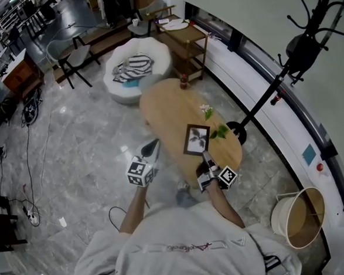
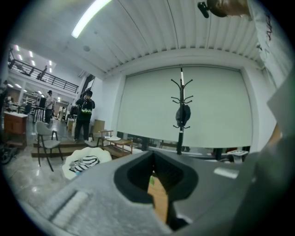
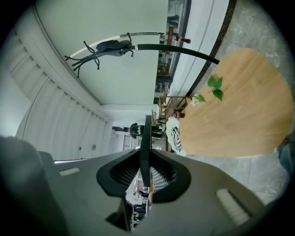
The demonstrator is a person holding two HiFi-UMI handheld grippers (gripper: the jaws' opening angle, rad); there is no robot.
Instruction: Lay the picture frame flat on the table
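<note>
Right gripper [image 1: 205,157] level, fingers clamping picture frame [image 1: 196,139] over table [image 1: 170,105].

Steep overhead head view; table [image 1: 164,111] shared.

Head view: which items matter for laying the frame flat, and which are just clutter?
Job:
- picture frame, clamped at its near edge by the right gripper
- wooden table
- left gripper, holding nothing

Lying about:
- leafy sprig on the table
- small bottle at the table's far end
- coat stand
- white beanbag
- round bin
</note>
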